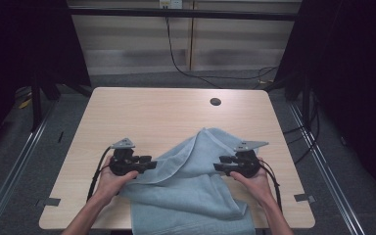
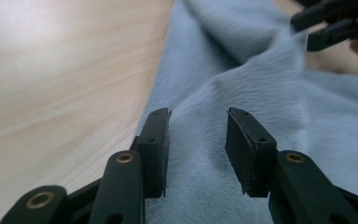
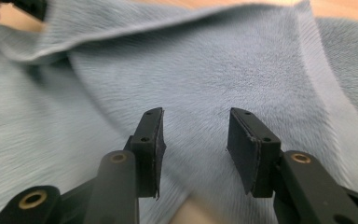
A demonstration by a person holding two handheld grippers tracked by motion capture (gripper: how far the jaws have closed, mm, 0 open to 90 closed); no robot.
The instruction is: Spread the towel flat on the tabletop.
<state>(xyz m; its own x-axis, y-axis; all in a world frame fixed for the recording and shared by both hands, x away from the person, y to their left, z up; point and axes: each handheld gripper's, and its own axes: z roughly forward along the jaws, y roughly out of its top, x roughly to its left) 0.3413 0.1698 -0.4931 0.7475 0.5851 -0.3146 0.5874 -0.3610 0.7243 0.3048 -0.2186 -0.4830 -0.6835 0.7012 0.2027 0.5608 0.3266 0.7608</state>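
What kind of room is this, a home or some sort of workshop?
Probably a lab recording booth, not a home: a bare pale wooden table ringed by black curtains, loose black cables on grey carpet, and a crumpled light blue towel between two handheld tools.

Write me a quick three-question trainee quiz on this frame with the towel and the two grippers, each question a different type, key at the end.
1. True or false: the left gripper has its jaws closed on the light blue towel.
2. Multiple choice: where does the towel lie? A) folded neatly at the far edge of the table; B) rumpled on the near half, hanging over the near edge; C) on the floor.
3. Short answer: what dark round feature sits in the tabletop beyond the towel?

Key:
1. False. Both the left gripper and the right gripper are open, with towel showing in the gap between the jaws.
2. B.
3. A cable hole.
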